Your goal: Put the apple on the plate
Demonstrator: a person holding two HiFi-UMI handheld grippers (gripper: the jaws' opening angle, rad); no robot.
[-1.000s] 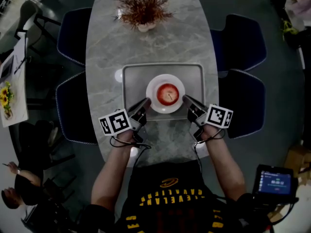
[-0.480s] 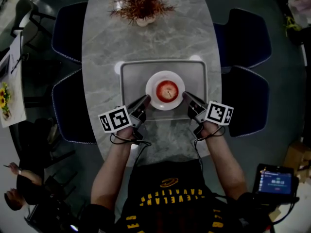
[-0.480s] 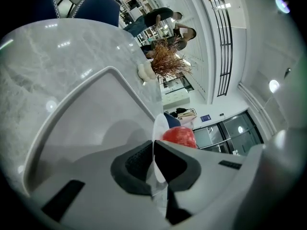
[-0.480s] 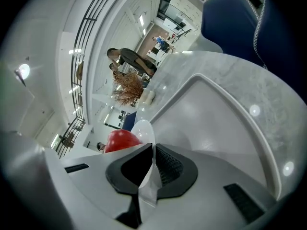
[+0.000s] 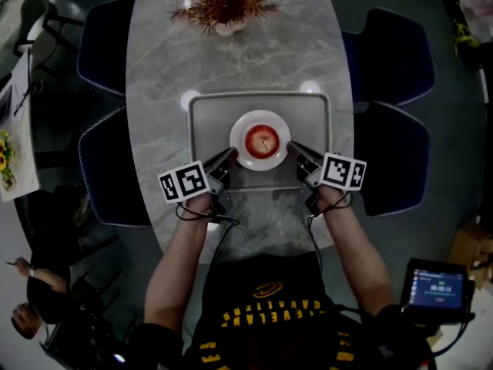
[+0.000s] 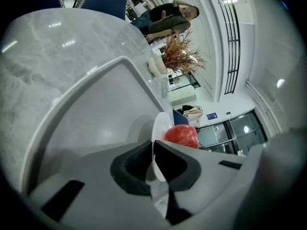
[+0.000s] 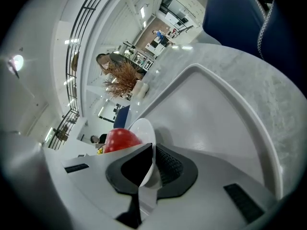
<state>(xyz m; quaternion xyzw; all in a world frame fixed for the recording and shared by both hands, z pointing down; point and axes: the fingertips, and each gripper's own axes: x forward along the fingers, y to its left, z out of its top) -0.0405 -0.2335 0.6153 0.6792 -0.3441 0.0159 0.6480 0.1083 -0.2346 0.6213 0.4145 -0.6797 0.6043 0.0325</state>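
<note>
Red round apple (image 5: pixel 263 140) seated mid-way on small white ceramic plate (image 5: pixel 240 129), inside grey rectangular tray (image 5: pixel 208 114) on marbled grey worktop (image 5: pixel 162 68). Plate rim clamped at opposite sides by left tongs (image 5: pixel 229 157) and right tongs (image 5: pixel 294 149). Apple judged firm, smooth, prone to rolling; plate judged rigid, breakable, best kept level. Only "CLEVELAND" read, inverted, on dark shirt (image 5: pixel 266 314).
</note>
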